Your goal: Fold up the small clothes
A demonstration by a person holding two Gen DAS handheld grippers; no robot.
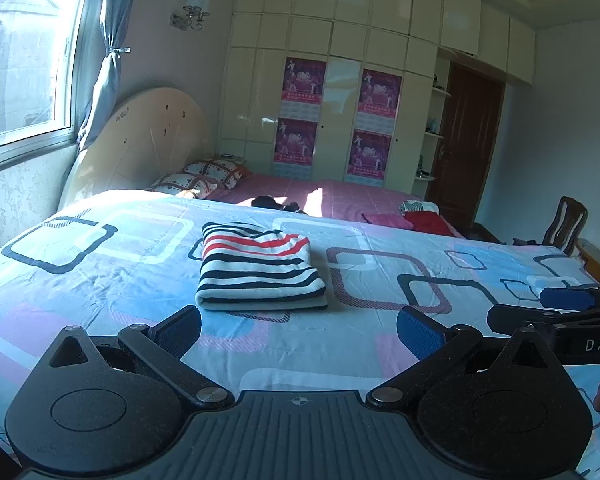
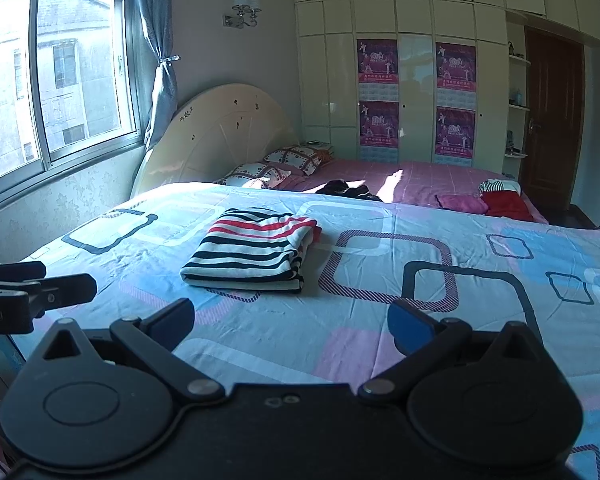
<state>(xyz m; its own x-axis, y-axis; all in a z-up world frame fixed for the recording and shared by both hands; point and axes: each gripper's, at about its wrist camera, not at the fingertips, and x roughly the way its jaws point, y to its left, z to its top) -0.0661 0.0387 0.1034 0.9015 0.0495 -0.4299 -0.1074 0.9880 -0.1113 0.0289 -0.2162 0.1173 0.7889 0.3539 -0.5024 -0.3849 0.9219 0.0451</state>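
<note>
Lying folded on bedsheet [image 1: 100, 280]: striped shirt [image 1: 260, 268].

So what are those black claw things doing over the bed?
A person holds one claw in each hand to fold small clothes. The striped shirt lies folded on the bedsheet. The left claw and the right claw are both open, holding nothing, short of the shirt. More clothes sit farther back on the bed.

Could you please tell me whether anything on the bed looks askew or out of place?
Nothing stands out. The folded red, white and navy striped garment lies flat on the blue and pink patterned bedsheet, and both tools are open, clear of it.
</note>
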